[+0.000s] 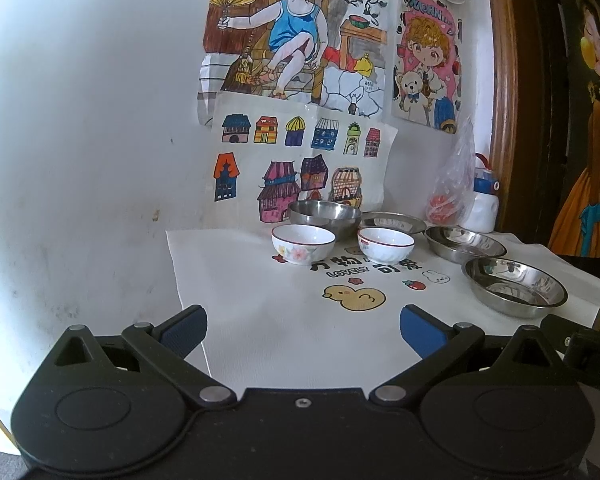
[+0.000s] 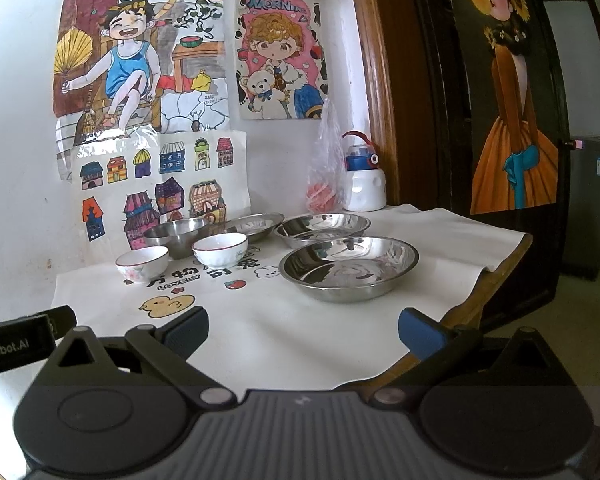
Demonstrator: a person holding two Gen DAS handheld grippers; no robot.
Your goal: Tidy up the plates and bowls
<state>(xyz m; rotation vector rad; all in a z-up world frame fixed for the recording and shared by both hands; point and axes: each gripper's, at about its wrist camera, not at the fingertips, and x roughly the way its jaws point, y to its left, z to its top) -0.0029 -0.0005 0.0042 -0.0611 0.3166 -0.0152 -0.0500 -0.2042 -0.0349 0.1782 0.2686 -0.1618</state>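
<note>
While both my left gripper (image 1: 303, 326) and right gripper (image 2: 303, 328) gape empty, nothing stacked: two china bowls (image 2: 220, 249), steel plates (image 2: 348, 268) scattered behind duck print (image 2: 166, 305)

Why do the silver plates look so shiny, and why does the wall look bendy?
Right wrist view: the nearest steel plate mirrors the room in bright patches; the door frame bows from the fisheye lens. Left wrist view: the wall curves into dark corners, and the steel plate glints too. Both tongs look sharp.
</note>
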